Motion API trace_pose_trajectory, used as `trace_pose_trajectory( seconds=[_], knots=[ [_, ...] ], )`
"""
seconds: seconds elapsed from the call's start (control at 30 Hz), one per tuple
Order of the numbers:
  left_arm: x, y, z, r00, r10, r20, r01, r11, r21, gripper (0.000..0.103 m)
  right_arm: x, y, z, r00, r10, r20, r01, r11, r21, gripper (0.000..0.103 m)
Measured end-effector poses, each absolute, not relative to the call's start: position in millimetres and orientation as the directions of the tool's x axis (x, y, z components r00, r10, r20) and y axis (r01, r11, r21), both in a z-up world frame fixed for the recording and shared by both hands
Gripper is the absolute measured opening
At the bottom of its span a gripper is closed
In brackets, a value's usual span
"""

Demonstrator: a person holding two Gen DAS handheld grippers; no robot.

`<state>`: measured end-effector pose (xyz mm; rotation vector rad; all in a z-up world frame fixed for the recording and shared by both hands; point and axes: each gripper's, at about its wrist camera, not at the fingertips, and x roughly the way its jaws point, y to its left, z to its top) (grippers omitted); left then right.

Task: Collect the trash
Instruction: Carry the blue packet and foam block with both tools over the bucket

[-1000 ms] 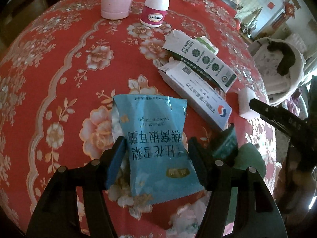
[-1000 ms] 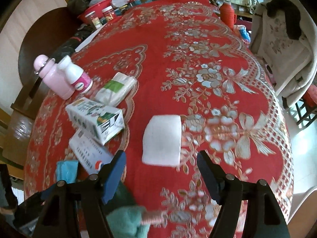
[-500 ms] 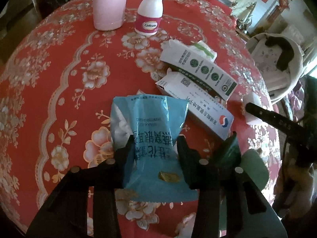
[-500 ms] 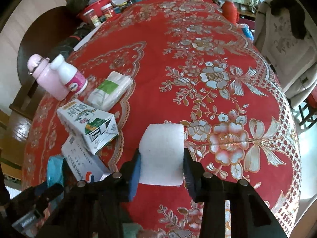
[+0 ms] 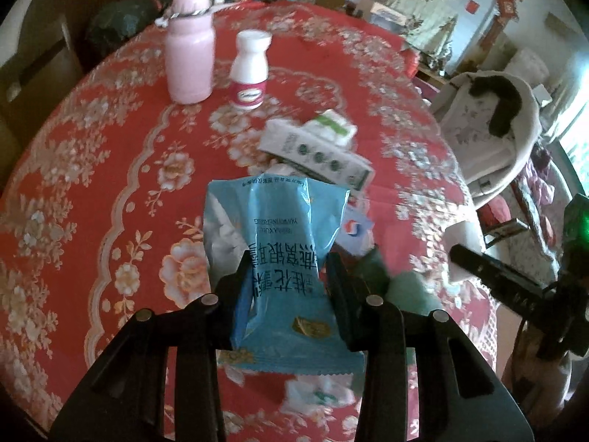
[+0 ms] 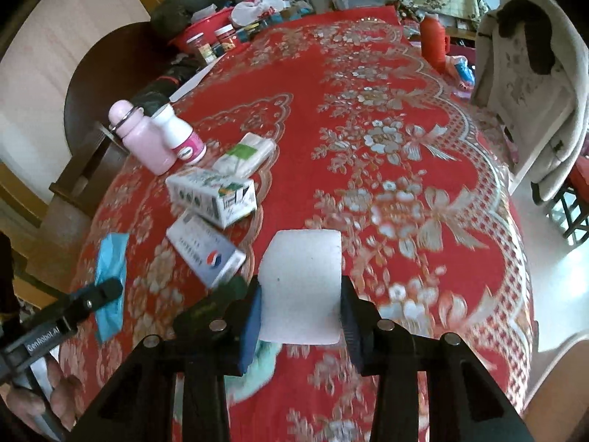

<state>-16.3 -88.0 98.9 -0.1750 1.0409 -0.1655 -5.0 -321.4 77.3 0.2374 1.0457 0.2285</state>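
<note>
Left gripper [image 5: 289, 276] was clenched on a blue snack packet [image 5: 274, 235], fingers pressing its lower half from both sides, the packet's top edge standing up ahead of the tips over the red floral tablecloth [image 5: 92, 169]. Beyond that packet lay a white carton with green dots [image 5: 316, 154], and further ahead to the left stood a pink bottle [image 5: 189, 57] with a white pill bottle [image 5: 250, 70] just beside it. Right gripper [image 6: 300, 307] was closed on a white foam block [image 6: 300, 287], squeezed between both pads. Ahead and left of its tips lay a white box with a red-blue logo [image 6: 204, 252] and the dotted carton. Far left in the right wrist view, the blue packet showed edge-on in the other gripper. A coat-draped chair [image 6: 530, 84] stood off right.
</note>
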Motion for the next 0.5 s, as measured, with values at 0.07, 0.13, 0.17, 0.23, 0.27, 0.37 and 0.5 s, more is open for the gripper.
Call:
trace_pose_trajectory(
  seconds=[0.07,0.13,0.17,0.23,0.27,0.37,0.5],
  knots=[
    [-24.4,-95.8,103.2,0.501,-0.223,-0.836,0.066,0.973,-0.22,0.036,-15.3,-325.2,79.4,0.482,0.297,-0.825,-0.074,0.951,0.299,0.038],
    [-32.0,-106.0,107.8,0.504,-0.229,-0.832,0.08,0.972,-0.219,0.036,-27.7,-329.6,82.6,0.486,0.29,-0.824,-0.073,0.953,0.293,0.038],
    [-35.0,-110.8,109.6,0.506,-0.231,-0.831,0.086,0.972,-0.218,0.036,-33.8,-331.9,84.4,0.489,0.288,-0.823,-0.072,0.954,0.291,0.038],
    [-41.6,-121.3,113.9,0.507,-0.238,-0.829,0.101,0.971,-0.217,0.036,-45.1,-336.6,86.8,0.494,0.283,-0.822,-0.069,0.955,0.288,0.038],
    [-44.5,-126.5,115.9,0.509,-0.241,-0.826,0.11,0.97,-0.215,0.036,-50.9,-339.6,88.2,0.496,0.282,-0.821,-0.066,0.955,0.288,0.038],
    [-53.9,-142.3,121.8,0.515,-0.248,-0.82,0.137,0.969,-0.206,0.036,-65.1,-348.3,91.6,0.503,0.274,-0.82,-0.057,0.957,0.285,0.038],
    [-66.5,-167.7,126.8,0.517,-0.263,-0.815,0.184,0.964,-0.194,0.036,-84.0,-364.9,95.0,0.51,0.259,-0.82,-0.035,0.959,0.281,0.038]
  ],
)
